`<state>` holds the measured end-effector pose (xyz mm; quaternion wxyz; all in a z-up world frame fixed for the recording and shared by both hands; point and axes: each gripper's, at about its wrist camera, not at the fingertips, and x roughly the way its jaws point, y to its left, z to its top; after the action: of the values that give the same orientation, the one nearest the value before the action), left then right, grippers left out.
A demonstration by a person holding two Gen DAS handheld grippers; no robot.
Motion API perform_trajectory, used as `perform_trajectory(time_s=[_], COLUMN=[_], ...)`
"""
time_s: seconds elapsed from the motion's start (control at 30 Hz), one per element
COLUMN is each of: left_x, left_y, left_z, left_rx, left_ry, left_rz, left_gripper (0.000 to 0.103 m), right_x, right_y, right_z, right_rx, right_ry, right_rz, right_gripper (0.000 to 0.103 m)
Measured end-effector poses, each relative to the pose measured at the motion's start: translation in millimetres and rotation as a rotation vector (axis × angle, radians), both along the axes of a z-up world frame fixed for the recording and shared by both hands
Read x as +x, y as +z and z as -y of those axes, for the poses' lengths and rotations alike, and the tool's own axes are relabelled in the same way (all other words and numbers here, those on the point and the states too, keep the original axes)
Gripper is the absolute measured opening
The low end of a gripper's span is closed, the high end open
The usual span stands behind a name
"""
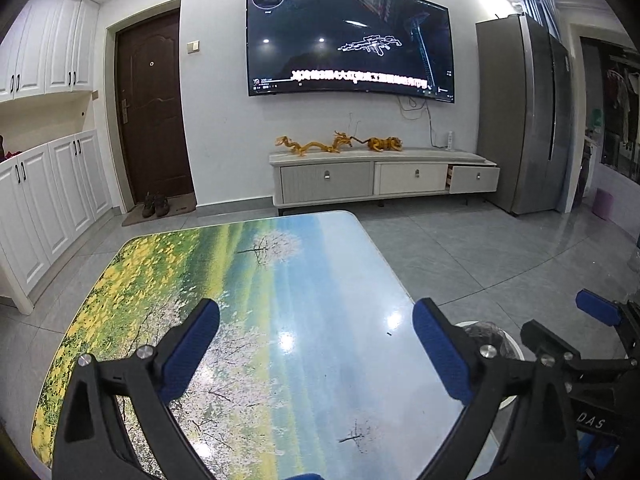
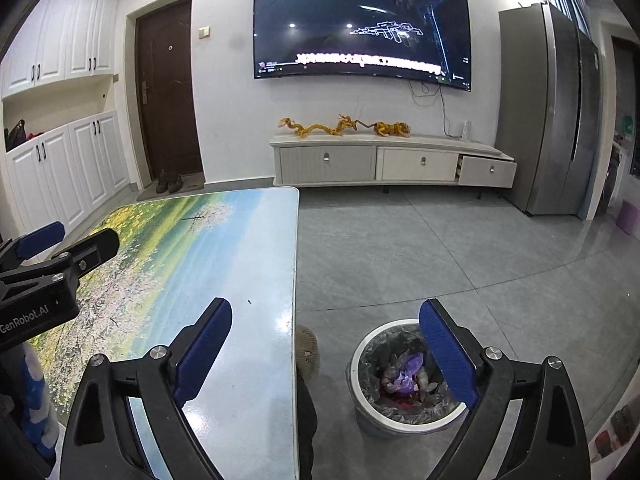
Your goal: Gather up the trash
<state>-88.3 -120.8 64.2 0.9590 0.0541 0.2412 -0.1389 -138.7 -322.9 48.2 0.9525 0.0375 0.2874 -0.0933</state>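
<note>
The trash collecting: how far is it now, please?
Done, it seems: the bin on the floor holds crumpled trash. In hand: nothing; the left gripper and right gripper both stand open and empty. Left: only a tiny dark speck shows on the table.

Home living room, entry side. Wall-mounted TV (image 1: 351, 40) at 12 o'clock, switched on, over a low white media console (image 1: 384, 178) with three drawers, the right one pulled partly out; yellow dragon figurines (image 1: 316, 145) on top. Brown front door (image 1: 154, 108) at 10 o'clock with shoes (image 1: 155, 204) on a doormat (image 1: 160, 212) at its foot. White built-in cabinets (image 1: 52, 176) run along 9 o'clock. Steel refrigerator (image 1: 532, 120) at 2 o'clock. Grey tile floor (image 1: 460, 248). Near field, 6 o'clock: table (image 1: 240, 300) with a printed landscape top, and on the floor just beside it a bag-lined waste bin (image 2: 400, 380) holding scraps.
</note>
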Motion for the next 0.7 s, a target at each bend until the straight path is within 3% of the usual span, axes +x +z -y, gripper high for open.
perform_trajectory(time_s=[0.7], left_x=[39], left_y=[-49], left_z=[32], left_rx=[0.066], left_ry=[-0.043], left_rz=[-0.125], left_gripper=[0.098], right_x=[32], right_y=[-50], right_z=[31], right_rx=[0.049], right_ry=[-0.066], right_rz=[-0.096], right_gripper=[0.098])
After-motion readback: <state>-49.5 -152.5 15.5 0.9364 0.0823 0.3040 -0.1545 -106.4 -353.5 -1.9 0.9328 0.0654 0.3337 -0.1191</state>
